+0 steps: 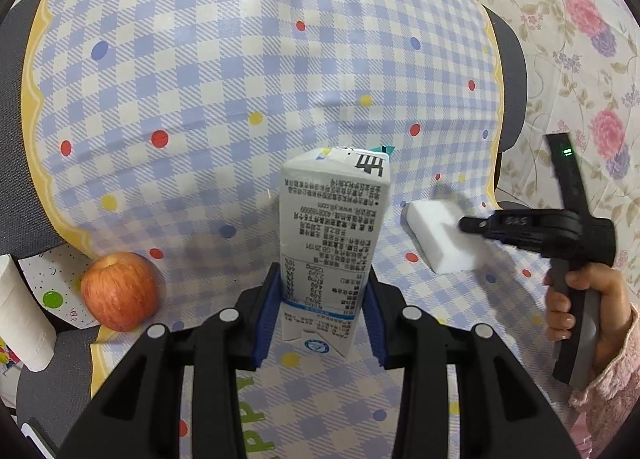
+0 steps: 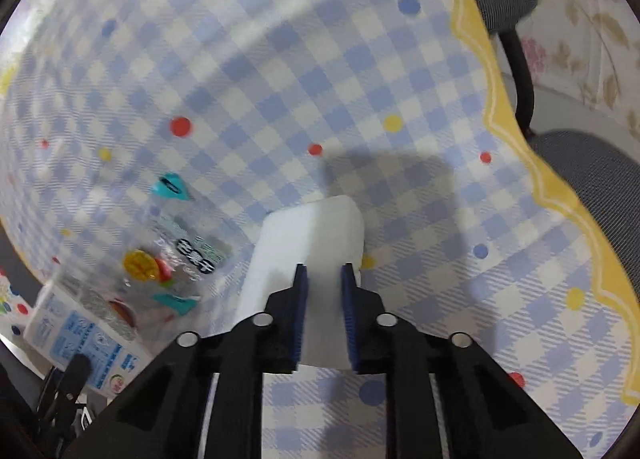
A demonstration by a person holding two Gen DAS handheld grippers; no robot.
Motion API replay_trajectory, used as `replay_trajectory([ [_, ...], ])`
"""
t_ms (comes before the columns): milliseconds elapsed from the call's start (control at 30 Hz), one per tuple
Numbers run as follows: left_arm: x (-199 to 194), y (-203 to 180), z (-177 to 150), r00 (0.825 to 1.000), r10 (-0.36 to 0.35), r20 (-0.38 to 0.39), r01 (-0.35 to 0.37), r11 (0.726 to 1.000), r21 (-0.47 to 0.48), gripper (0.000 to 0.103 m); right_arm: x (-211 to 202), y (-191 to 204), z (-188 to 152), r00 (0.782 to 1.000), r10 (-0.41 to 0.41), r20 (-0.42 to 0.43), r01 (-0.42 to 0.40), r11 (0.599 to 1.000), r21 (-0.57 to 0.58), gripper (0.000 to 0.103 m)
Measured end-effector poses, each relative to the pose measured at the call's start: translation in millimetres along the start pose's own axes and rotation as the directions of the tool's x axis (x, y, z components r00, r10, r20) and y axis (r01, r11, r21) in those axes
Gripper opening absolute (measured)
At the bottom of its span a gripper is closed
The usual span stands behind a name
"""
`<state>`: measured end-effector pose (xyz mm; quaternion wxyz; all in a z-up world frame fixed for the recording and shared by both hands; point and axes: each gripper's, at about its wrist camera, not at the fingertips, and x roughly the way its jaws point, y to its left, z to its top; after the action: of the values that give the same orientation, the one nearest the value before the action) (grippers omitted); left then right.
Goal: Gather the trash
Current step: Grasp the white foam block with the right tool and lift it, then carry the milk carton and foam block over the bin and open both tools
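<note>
My left gripper [image 1: 323, 279] is shut on a white milk carton [image 1: 332, 235] with black print, pads pressed on its two sides, over the checked tablecloth [image 1: 240, 79]. The carton also shows at the lower left of the right wrist view [image 2: 76, 335]. A white foam block [image 1: 440, 237] lies to the carton's right. My right gripper [image 2: 324, 271] hovers over that block [image 2: 304, 243], its blue pads slightly apart and holding nothing. In the left wrist view the right gripper [image 1: 466, 225] reaches in from the right. A clear plastic wrapper [image 2: 172, 259] with teal corners lies left of the block.
A red apple [image 1: 120, 291] sits at the table's left edge beside a paper roll [image 1: 24, 323]. Grey chairs [image 2: 592, 175] stand beyond the yellow scalloped cloth border [image 2: 504, 107]. A floral wall [image 1: 580, 39] is at the right.
</note>
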<state>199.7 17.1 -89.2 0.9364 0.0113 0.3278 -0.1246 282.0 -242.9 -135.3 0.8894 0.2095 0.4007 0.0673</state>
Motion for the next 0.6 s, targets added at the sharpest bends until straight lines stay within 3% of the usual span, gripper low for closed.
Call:
replay_trajectory([
  [133,-9,1,-1,1.000,0.006,0.011,-0.006,1.000,-0.008,0.037,-47,32,-10,0.992,-0.034,0.124,0.055,0.984,-0.169,0.011],
  [300,-24,-8,-2,1.000,-0.008,0.030,0.009,1.000,-0.013,0.037,-96,65,-39,0.977,-0.068,0.200,0.132,0.935,-0.328,0.011],
  [600,-59,-40,-24,0.999,-0.044,0.031,0.044,0.999,-0.001,0.037,-133,55,-91,0.982,-0.081,0.172,0.134,0.935,-0.327,0.011],
])
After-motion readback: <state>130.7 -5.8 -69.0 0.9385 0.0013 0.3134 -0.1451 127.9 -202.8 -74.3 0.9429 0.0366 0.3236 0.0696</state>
